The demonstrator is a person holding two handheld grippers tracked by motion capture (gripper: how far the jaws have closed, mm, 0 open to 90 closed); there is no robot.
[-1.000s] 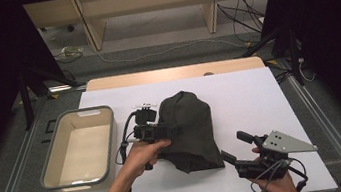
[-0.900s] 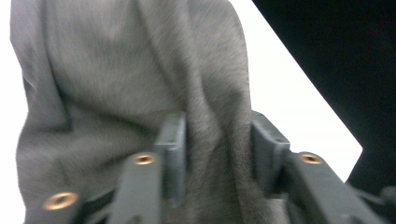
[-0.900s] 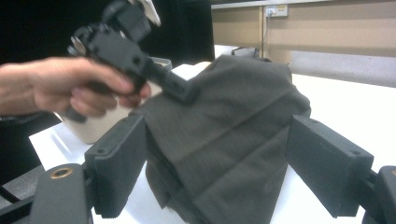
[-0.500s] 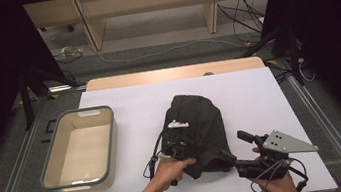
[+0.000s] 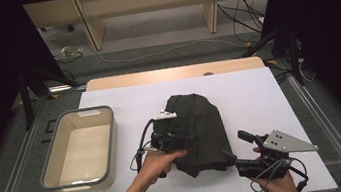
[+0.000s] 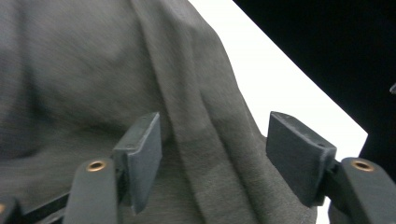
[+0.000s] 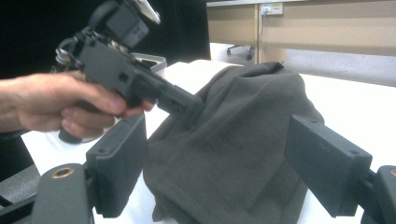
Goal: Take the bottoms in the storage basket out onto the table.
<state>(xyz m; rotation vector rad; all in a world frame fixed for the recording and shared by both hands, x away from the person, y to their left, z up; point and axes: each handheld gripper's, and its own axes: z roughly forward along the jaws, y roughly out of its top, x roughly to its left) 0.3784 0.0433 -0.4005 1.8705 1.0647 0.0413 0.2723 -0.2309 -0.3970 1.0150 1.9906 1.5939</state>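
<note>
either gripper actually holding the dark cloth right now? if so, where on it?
Nothing is held. The left gripper straddles a raised fold of the dark cloth with jaws apart, having just been opening. The right gripper is open, short of the cloth's near edge.

Left gripper (image 5: pixel 184 139), held in the left hand (image 5: pixel 160 162) with the forearm entering from the lower edge, points toward the table's middle; its jaws have just been opening and stand apart. Right gripper (image 5: pixel 234 153), gripped by the right hand (image 5: pixel 274 182) near the table's front edge, points left with jaws wide apart.
</note>
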